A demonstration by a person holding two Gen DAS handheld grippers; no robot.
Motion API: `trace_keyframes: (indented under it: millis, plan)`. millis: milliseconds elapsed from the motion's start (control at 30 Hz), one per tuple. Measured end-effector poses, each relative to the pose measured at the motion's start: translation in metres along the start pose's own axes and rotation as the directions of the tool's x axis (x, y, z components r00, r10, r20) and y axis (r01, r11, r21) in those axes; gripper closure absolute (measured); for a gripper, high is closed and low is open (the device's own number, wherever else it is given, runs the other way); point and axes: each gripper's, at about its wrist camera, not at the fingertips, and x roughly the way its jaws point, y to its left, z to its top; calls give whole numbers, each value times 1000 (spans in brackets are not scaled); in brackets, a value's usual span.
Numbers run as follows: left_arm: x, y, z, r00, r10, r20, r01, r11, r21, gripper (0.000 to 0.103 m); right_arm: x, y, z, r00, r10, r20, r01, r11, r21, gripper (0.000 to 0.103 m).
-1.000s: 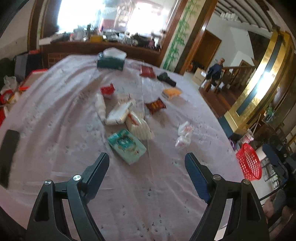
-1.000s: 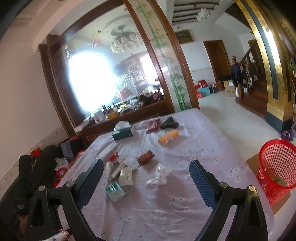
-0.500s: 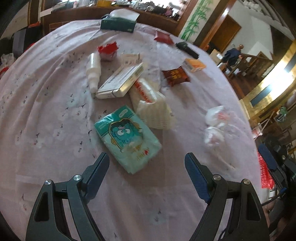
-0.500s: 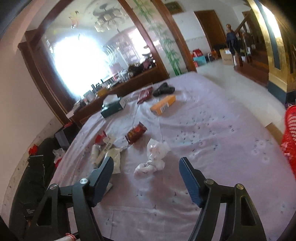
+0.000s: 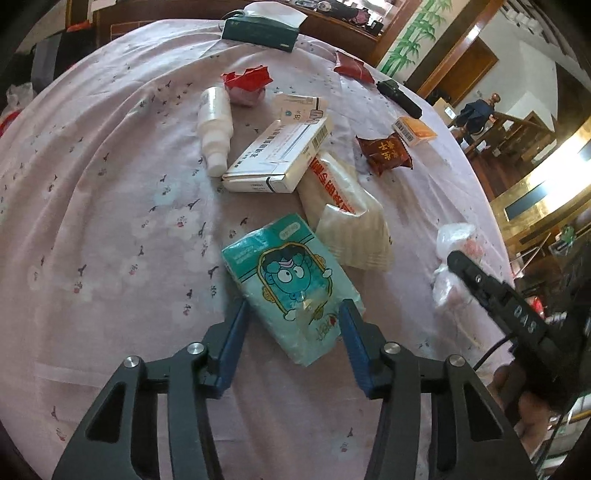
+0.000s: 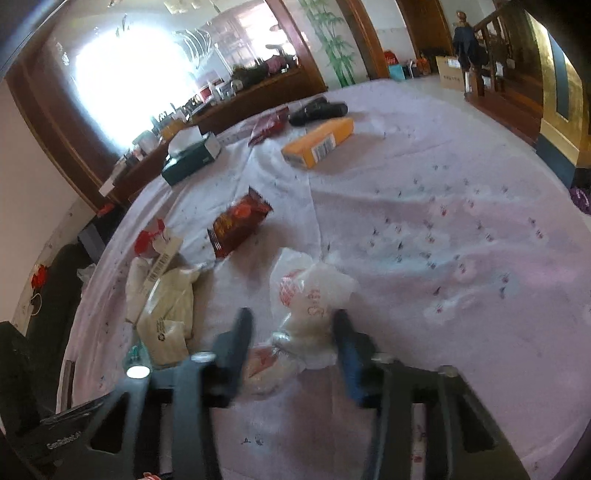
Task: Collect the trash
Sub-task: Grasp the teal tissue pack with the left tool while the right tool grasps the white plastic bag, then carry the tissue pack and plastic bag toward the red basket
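A teal tissue pack (image 5: 291,284) with a cartoon face lies on the lilac tablecloth (image 5: 110,192). My left gripper (image 5: 293,314) straddles its near end, jaws partly closed, each pad just beside the pack. A crumpled white plastic bag (image 6: 310,295) with red print lies between the jaws of my right gripper (image 6: 293,325), which are narrowed around it; that view is blurred. The bag (image 5: 454,258) and the right gripper also show at the right of the left wrist view.
Beyond lie a cream tissue pack (image 5: 347,214), a white box (image 5: 280,155), a white bottle (image 5: 216,125), a red-brown snack packet (image 5: 384,151), an orange box (image 6: 319,142), red wrappers (image 5: 247,83), a dark tissue box (image 5: 260,31) and a black object (image 6: 317,107).
Both grippers have moved forward and down to the table. The left jaws narrowed around the teal pack, the right jaws around the white plastic bag.
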Motion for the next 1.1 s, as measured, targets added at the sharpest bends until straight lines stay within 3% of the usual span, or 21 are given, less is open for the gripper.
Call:
trace_keyframes:
  millis: [133,200,233,433,567,700,767,900,1100]
  plan:
    - [3,-3,6,1000,0,-12,0,1000,-26,49,-16,5,-5,999,11,30,-11,1000,-14,71]
    - [2,-5,8,1000,-16,-19,15,999,-45,40,-25,6,-6,999,16,48,-15,1000,-15,71]
    - [3,-7,9,1000,-2,-18,1,999,-47,31,-30,6,-7,998,18,57,-17,1000,-16,71]
    - [21,-27,18,990,143,6,-143,990,14,27,-49,11,-13,995,28,93,-26,999,-19,71]
    - [16,-27,5,981,190,33,-192,976,102,44,-61,11,-18,993,35,113,-32,999,-25,71]
    - [-1,-8,-10,985,166,42,-169,980,108,50,-79,8,-22,989,45,143,-43,999,-20,71]
    - [-17,1,-18,989,123,83,-130,987,90,63,-90,6,-26,986,54,159,-52,999,-18,71]
    - [-41,5,-28,992,44,116,-52,996,69,64,-116,4,-34,977,74,201,-71,997,-24,71]
    - [-77,-30,-37,983,-58,176,34,990,136,66,-159,2,-43,959,80,273,-77,997,-21,70]
